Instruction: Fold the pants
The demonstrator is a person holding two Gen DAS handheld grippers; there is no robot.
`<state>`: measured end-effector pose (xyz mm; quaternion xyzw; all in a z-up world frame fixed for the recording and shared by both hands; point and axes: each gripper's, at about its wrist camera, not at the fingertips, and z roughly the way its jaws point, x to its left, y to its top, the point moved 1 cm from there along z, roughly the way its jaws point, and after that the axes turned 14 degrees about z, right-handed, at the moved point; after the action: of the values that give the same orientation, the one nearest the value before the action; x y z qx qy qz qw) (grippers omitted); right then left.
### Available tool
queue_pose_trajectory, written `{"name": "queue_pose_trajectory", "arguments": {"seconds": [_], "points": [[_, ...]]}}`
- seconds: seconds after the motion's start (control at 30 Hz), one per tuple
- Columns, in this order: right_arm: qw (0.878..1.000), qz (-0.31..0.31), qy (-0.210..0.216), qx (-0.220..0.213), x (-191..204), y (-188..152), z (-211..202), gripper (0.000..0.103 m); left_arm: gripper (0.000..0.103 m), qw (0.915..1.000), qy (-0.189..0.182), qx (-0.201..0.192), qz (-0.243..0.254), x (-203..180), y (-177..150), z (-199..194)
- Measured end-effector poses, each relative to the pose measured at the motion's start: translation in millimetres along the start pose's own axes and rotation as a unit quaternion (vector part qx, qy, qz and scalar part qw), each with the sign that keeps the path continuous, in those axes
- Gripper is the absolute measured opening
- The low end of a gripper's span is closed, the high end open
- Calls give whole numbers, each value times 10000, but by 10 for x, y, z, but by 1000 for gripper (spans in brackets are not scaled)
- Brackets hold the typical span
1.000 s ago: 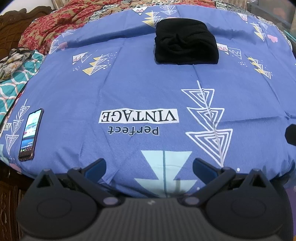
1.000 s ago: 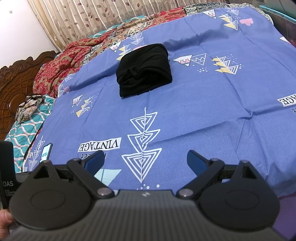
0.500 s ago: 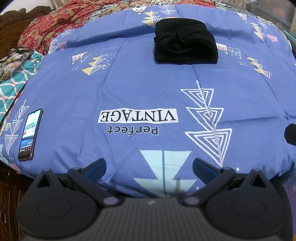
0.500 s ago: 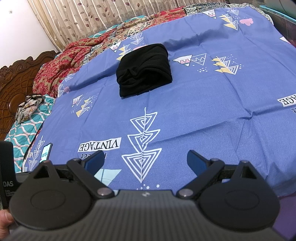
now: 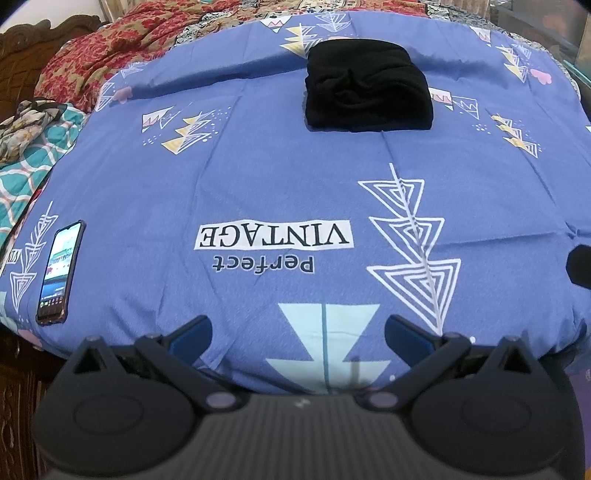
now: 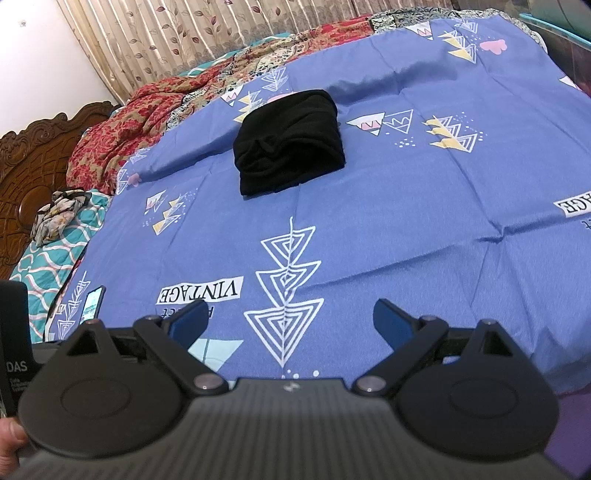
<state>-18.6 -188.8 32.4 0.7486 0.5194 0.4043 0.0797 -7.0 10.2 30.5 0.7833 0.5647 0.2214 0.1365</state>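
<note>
Black pants (image 5: 367,88) lie folded into a thick square bundle on the far middle of a blue printed bedsheet (image 5: 258,184). The right wrist view shows the same pants (image 6: 290,142) up and left of centre. My left gripper (image 5: 297,330) hovers open over the near edge of the bed, far from the bundle, with nothing between its blue-padded fingers. At the same near edge my right gripper (image 6: 290,319) is open too and holds nothing.
A phone (image 5: 60,271) with a lit screen lies on the sheet at the near left edge. Red patterned bedding (image 5: 110,48) and a teal quilt (image 5: 33,147) pile up at the far left by a carved wooden headboard (image 6: 33,166). Curtains (image 6: 184,33) hang behind.
</note>
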Motion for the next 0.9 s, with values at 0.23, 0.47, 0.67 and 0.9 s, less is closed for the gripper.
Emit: {"name": "queue_pose_trajectory", "arguments": {"seconds": [0.23,0.47,0.67,0.9], "points": [[10000,-2,3,12,1,29,-2,97,103,10000,31,-33,30,-1,14,-10],[10000,-24,14,-13,0,85,-8,97,103,9998,139,-146,59,14,62,-36],[10000,14,12,-60,-22,128,0,97,103,9991,276,-304,122,22,148,-84],[9999,-5,36,-132,-21,191,-15,97,103,9979,372,-497,179,4,251,-143]]}}
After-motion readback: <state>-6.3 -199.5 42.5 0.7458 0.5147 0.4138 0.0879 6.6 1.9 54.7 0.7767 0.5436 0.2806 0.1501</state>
